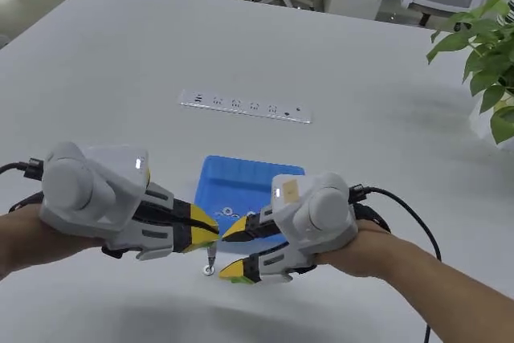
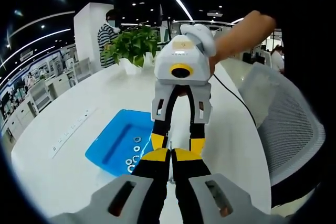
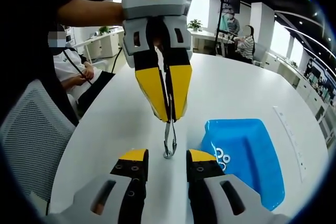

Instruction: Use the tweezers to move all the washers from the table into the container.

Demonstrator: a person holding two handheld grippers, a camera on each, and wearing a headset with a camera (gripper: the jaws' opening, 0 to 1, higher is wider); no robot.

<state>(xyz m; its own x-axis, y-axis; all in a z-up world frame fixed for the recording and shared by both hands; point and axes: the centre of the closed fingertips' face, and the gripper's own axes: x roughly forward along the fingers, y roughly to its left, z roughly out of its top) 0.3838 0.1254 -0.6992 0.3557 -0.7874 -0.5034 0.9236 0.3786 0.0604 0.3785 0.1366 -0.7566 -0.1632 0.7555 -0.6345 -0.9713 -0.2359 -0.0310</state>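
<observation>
In the head view the left tool [image 1: 210, 230] and the right tool [image 1: 225, 253] meet tip to tip over the white worktop [image 1: 120, 62], just in front of the blue container [image 1: 241, 176]. The tweezers [image 1: 210, 256] hang down from the left tool to a washer [image 1: 209, 270] on the worktop. Several washers [image 1: 229, 213] lie in the container, with a power strip [image 1: 245, 108] beyond it and a plant [image 1: 482, 46] at the right. In the left gripper view the left tool [image 2: 172, 155] has its yellow tips pressed together, and the right tool [image 2: 177, 144] faces it with its jaws a narrow way apart. The container [image 2: 110, 137] sits just beside them. In the right gripper view the left tool [image 3: 168, 116] is clamped on the top of the tweezers [image 3: 169, 135], whose points reach the washer [image 3: 167, 155]. The right tool [image 3: 168, 157] has its jaws narrowly apart on either side of those points, gripping nothing, and the container [image 3: 252, 145] lies to the right. I cannot tell whether the washer is pinched or only touched. The likely trouble is that the right tool squeezes the tweezers unevenly or too hard, so the washer flicks away across the worktop. The tweezers could also twist in the left tool's grip, so the washer drops short of the container.
</observation>
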